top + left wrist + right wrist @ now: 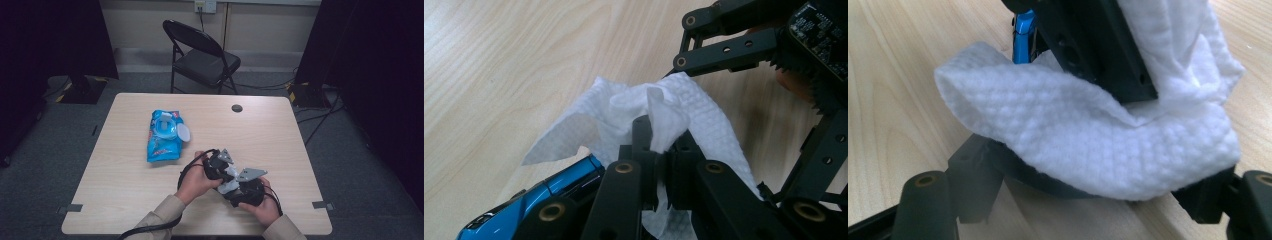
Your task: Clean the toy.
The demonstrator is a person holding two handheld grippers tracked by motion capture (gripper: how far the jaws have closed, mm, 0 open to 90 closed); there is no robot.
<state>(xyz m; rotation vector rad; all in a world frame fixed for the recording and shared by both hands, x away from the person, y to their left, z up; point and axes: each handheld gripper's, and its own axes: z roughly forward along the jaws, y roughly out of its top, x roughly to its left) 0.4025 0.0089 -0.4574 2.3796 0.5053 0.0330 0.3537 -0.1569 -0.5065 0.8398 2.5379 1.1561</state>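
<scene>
A white wipe (714, 125) is bunched between the tips of my left gripper (664, 135), which is shut on it. In the high view both hands sit near the table's front middle, left gripper (219, 167) against right gripper (241, 191), with the wipe (230, 184) between them. The wipe (1073, 135) drapes over a dark curved object (1048, 181) that spans the wide-set jaws of my right gripper (1095, 175). A glossy blue piece (544, 197) shows beside the left jaws; I cannot tell what it belongs to.
A blue wipes pack (164, 136) lies left of centre on the wooden table (280, 130), its white lid flipped open. A round cable hole (237, 108) is at the table's back. A black folding chair (202, 57) stands beyond the far edge.
</scene>
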